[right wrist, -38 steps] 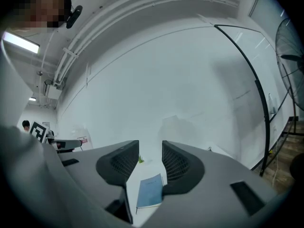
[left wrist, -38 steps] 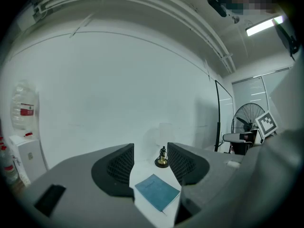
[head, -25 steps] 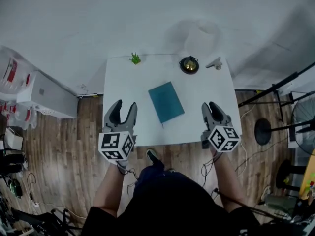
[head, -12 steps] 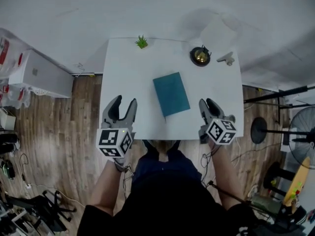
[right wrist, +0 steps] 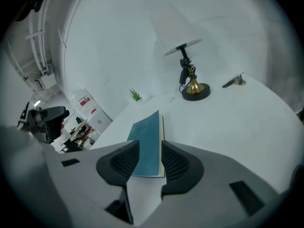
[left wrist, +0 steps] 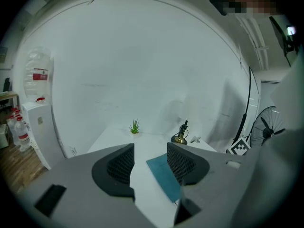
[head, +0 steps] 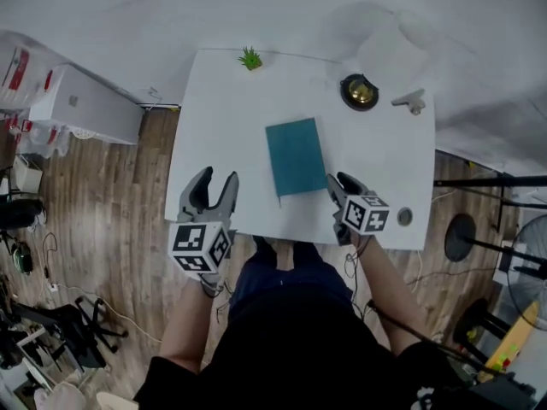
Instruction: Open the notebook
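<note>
Head view: notebook point(head: 295, 155) lies between left tongs point(head: 215, 181) and right tongs point(head: 339, 181).

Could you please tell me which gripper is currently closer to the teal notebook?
The right. The right gripper, jaws open, sits just off the near right corner of the teal notebook. The left gripper hovers farther away, over the near left part of the table.

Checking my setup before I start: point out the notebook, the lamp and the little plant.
notebook point(head: 296, 156), head view, middle of its teal cover.
lamp point(head: 360, 92), head view, on its brass base.
plant point(head: 250, 58), head view, on its green leaves.
</note>
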The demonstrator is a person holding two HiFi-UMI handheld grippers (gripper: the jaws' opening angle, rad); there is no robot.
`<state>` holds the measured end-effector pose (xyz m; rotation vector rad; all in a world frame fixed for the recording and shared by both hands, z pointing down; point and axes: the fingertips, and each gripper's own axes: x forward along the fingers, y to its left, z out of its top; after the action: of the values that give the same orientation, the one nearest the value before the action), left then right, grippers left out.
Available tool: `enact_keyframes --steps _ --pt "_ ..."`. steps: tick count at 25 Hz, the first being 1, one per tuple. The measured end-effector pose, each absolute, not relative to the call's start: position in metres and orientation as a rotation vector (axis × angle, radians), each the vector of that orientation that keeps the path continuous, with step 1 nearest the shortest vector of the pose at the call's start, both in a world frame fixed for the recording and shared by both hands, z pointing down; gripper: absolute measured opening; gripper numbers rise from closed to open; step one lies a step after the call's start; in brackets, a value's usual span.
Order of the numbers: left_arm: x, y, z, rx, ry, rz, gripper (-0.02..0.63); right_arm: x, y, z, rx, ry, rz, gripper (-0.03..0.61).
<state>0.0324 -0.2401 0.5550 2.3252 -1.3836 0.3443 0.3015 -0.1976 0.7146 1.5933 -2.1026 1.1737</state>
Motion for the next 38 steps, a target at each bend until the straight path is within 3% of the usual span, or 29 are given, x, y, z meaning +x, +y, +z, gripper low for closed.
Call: enact_keyframes --steps 16,27,38 --pt "0.052 -0.205 0.582 2.104 -1.567 0.355 0.212 0.282 -0.211 0.79 1.171 -2.132 1.249 0.148" --pt "0.04 -0.211 0.584 2.121 -1.509 0.349 0.206 0.283 -0.217 0.777 1.248 -2.073 1.219 0.039" --pt "0.015 -0.224 0.568 2.212 -1.411 0.337 0.196 0.272 -0.218 0.738 1.339 -2.109 1.328 0.02"
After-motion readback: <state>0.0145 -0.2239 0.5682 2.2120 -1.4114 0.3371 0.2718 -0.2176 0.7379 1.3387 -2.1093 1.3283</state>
